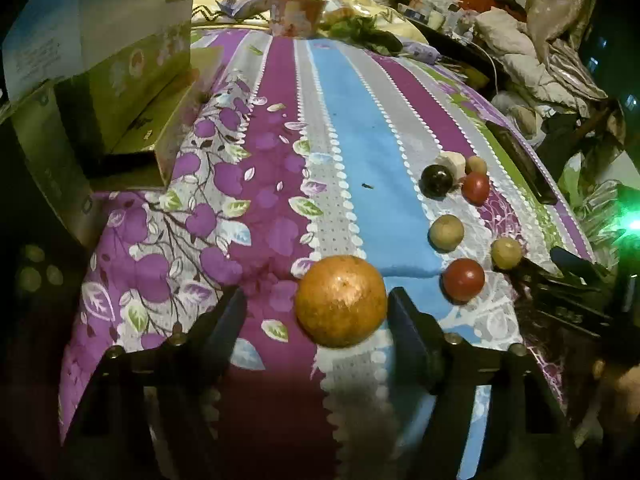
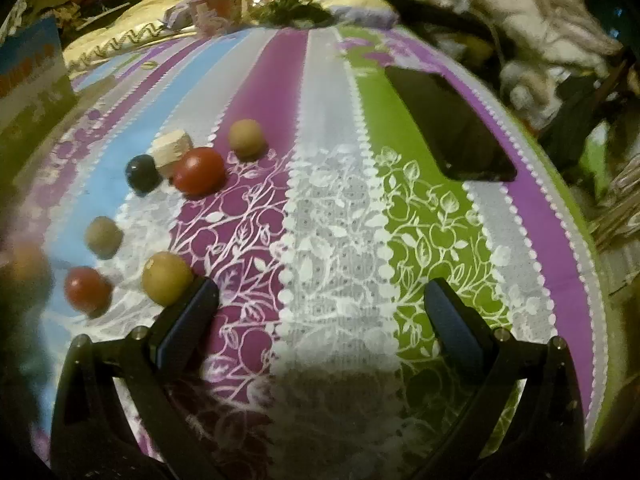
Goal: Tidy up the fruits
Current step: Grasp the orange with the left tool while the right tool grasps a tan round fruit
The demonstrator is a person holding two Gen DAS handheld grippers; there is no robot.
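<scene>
Striped floral bedsheet [image 1: 344, 128] covers the whole work surface, purple, grey, blue and green bands. Open cardboard box [image 1: 132, 120] sits on it at far left of the left wrist view, well apart from the fruit. Black phone [image 2: 448, 124] lies flat on the green/purple stripes, right side of the right wrist view. Left gripper [image 1: 316, 312] has its jaws part-way apart with the orange [image 1: 341, 301] between them; right finger sits just beside the orange, left finger has a clear gap, so no squeeze visible. Right gripper [image 2: 320, 300] stands wide with only sheet between the fingers; its left finger is touching or just beside a tan fruit [image 2: 167, 278], can't tell which. Remaining small fruit cluster right of the orange: near red fruit [image 1: 464, 279], another tan fruit [image 1: 446, 232], far red fruit [image 1: 476, 188], dark round fruit [image 1: 437, 181], a pale block [image 1: 454, 162] touching the dark one, and a small tan fruit [image 1: 476, 165] behind.
</scene>
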